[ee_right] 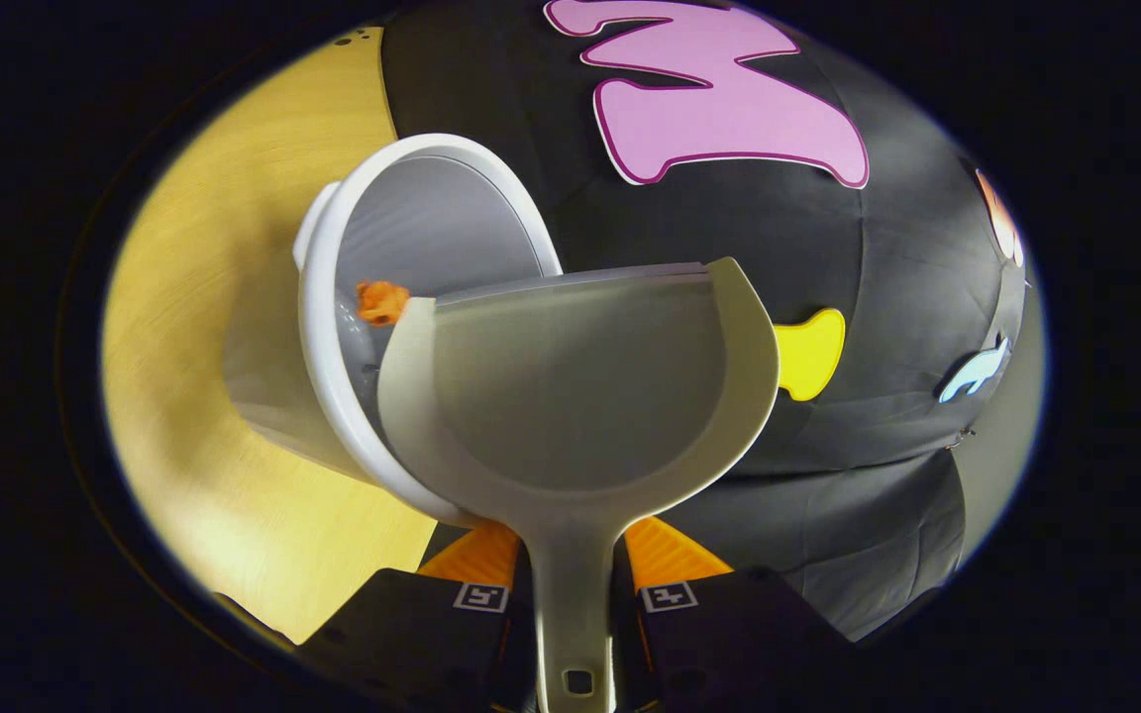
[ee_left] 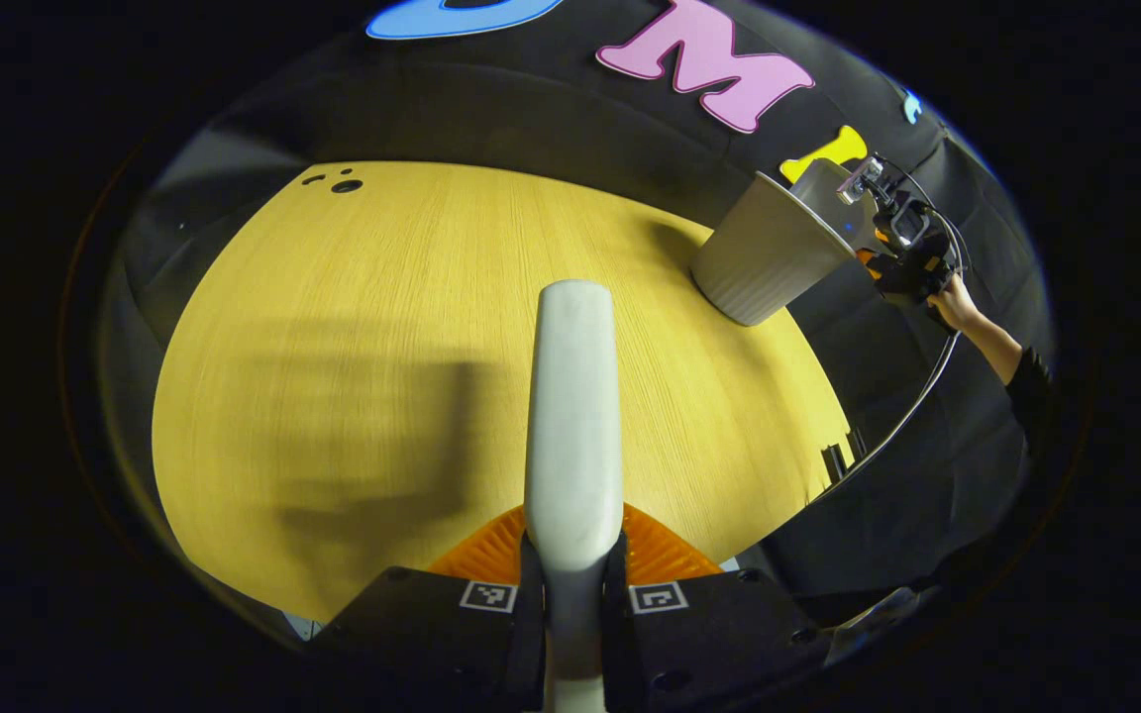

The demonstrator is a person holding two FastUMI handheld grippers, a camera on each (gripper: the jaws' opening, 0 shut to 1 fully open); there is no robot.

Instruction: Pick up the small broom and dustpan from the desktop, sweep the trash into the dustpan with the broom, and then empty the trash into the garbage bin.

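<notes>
My left gripper [ee_left: 573, 560] is shut on the small white broom [ee_left: 572, 396], which points forward over the wooden desktop [ee_left: 353, 376]; its bristles are hidden. At the desk's far right corner stands the ribbed white garbage bin [ee_left: 764, 257]. The right gripper [ee_left: 902, 238], held by a hand, keeps the dustpan [ee_left: 821, 183] over the bin's mouth. In the right gripper view, my right gripper [ee_right: 572, 569] is shut on the handle of the grey dustpan [ee_right: 580, 386], whose front lip is tipped over the bin's rim [ee_right: 318, 327]. An orange scrap of trash [ee_right: 381, 301] lies inside the bin.
Small dark holes [ee_left: 345, 185] mark the desk's far left corner. A cable [ee_left: 912, 406] hangs from the right gripper past the desk's right edge. The black cloth wall [ee_right: 828, 297] stands close behind the bin.
</notes>
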